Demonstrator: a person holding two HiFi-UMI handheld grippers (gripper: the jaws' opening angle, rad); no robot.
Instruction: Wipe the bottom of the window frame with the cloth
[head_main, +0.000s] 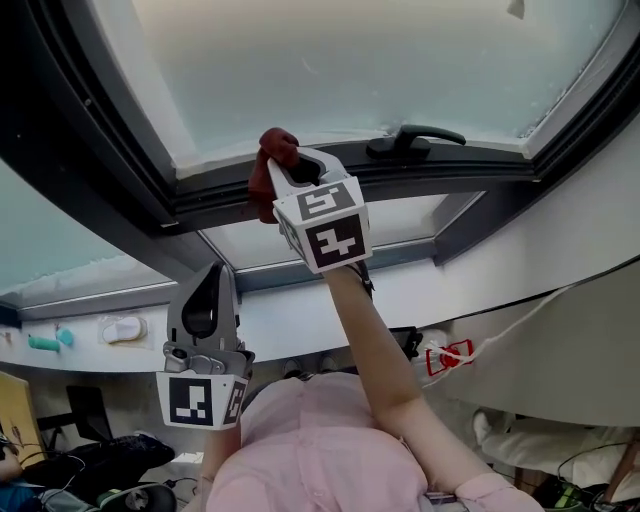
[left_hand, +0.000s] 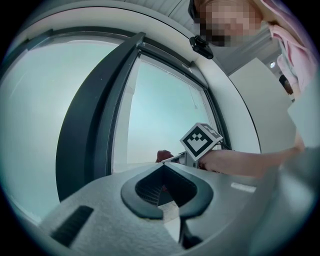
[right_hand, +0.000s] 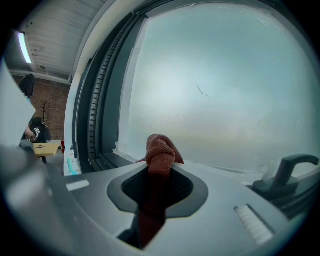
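— Fingers of the right gripper (head_main: 290, 165) clamped shut on the cloth (head_main: 275, 148), a bunched rust-red knit poking past the tips.
— Against the frame?
— At the bottom rail (head_main: 470, 160), touching or just short; hard to say. Dark, smooth, long axis sideways toward the handle (head_main: 415, 140) at right.
— And the left gripper (head_main: 212, 275)?
— Lower, well apart from the rail, fingers closed on nothing. Likely a sideways sweep for the right arm, far nearer.

Office-like room, window frame (head_main: 120, 170), monitor (head_main: 88, 412), cables (head_main: 55, 468)
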